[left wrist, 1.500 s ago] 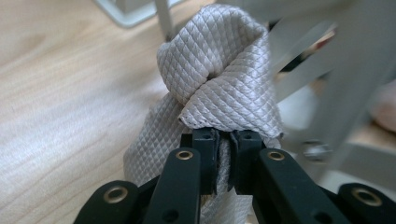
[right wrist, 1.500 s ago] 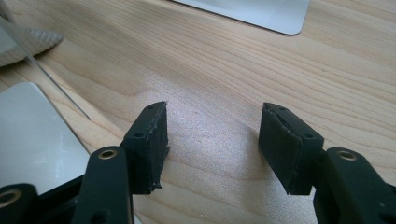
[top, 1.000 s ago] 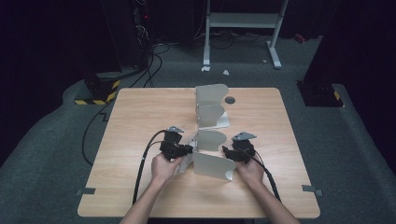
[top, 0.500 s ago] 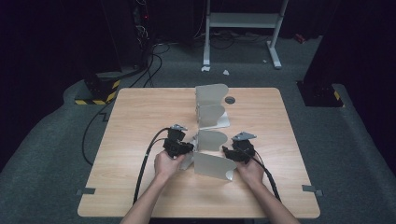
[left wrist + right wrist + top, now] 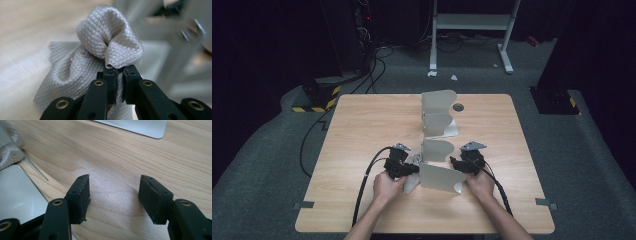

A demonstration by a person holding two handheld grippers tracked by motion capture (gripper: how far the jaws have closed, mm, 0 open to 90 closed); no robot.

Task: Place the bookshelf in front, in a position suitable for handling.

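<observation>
Left gripper (image 5: 411, 169) lower, jaws pinching grey cloth (image 5: 100, 45) — beside metal stand (image 5: 439, 176), right gripper (image 5: 113, 197) spread

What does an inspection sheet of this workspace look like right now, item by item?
Surface: wooden table, bare wood around the work.
Job's things: grey quilted cloth bunched beside the near metal bookend.
Clutter: three more metal bookends in a row behind; small dark disc.
Grippers: left gripper shut on the cloth; right gripper open over bare wood.
Cables: black cable trails from the left gripper.
Surroundings: dark room, grey carpet, white metal stand.
</observation>
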